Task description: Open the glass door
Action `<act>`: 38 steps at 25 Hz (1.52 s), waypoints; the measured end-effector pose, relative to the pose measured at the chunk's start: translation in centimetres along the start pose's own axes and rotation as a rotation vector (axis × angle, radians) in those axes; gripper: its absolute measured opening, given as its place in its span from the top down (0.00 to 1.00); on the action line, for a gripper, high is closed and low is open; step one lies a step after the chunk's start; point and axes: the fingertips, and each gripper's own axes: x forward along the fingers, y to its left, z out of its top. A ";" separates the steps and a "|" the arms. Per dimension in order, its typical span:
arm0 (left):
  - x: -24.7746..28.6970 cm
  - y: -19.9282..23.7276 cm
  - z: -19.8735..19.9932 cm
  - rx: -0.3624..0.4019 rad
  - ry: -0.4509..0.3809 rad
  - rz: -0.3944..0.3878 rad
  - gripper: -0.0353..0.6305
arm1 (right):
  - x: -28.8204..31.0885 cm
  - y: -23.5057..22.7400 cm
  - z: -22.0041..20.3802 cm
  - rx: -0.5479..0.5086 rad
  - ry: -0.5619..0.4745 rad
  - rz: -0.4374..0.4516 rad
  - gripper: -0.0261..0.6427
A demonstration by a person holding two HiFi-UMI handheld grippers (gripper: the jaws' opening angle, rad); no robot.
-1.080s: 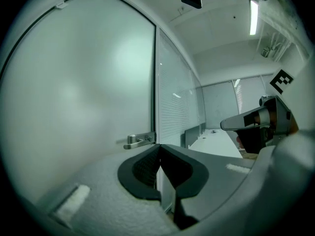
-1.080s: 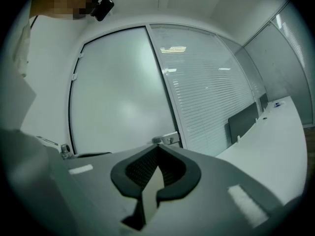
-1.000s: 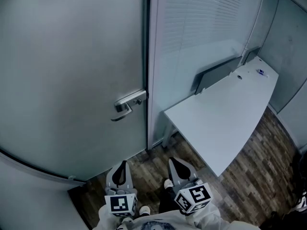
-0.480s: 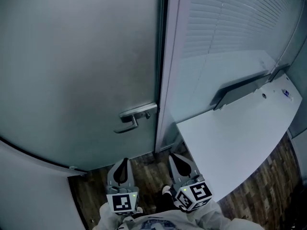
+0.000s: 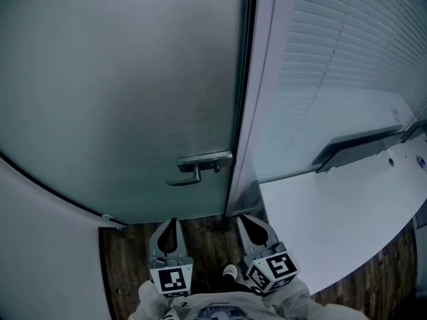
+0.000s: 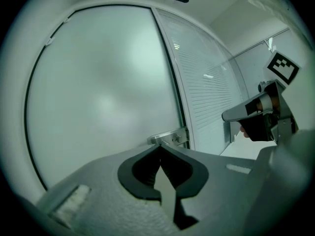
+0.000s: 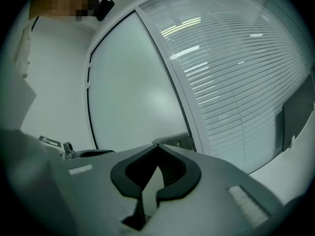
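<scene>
A frosted glass door (image 5: 120,92) fills the left of the head view, shut against its grey frame (image 5: 257,92). A metal lever handle (image 5: 197,166) sits at the door's right edge, low down. My left gripper (image 5: 171,223) and right gripper (image 5: 244,220) are side by side below the handle, both pointing toward the door and short of it. Each has its jaws shut with nothing between them. In the left gripper view the handle (image 6: 167,138) shows just beyond my shut left gripper (image 6: 160,147). In the right gripper view the handle (image 7: 172,141) lies just past my right gripper (image 7: 158,147).
A glass wall with horizontal blinds (image 5: 347,79) stands right of the door frame. A white desk (image 5: 347,219) juts out at the lower right, close to my right gripper. Dark wood flooring (image 5: 127,265) runs under the grippers. A pale wall (image 5: 40,245) closes the lower left.
The view has swung toward the door: door and handle have shifted right and nearer, the desk has slid off to the right. Both grippers stay shut, side by side.
</scene>
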 end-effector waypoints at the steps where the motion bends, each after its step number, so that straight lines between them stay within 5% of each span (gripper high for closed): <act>1: 0.2 0.1 -0.1 0.016 0.006 0.017 0.94 | 0.1 -0.2 0.0 0.003 0.004 0.007 0.95; 7: 1.0 1.1 -1.7 0.156 0.080 0.093 0.94 | 0.6 -0.9 -0.3 0.019 0.018 0.022 0.95; 15: 4.4 1.6 -4.1 0.358 0.159 0.042 0.71 | 1.0 -1.1 0.0 0.032 0.019 0.007 0.95; 19: 6.4 1.7 -4.8 0.504 0.176 0.023 0.61 | 1.2 -1.6 0.6 0.032 0.005 -0.013 0.95; 28: 11.6 2.6 -8.0 0.862 0.212 0.035 0.61 | 1.1 -3.0 0.8 0.022 -0.001 -0.056 0.95; 38: 14.9 2.6 -8.8 0.973 0.219 0.013 0.62 | 0.5 -3.5 0.2 0.018 0.009 -0.082 0.95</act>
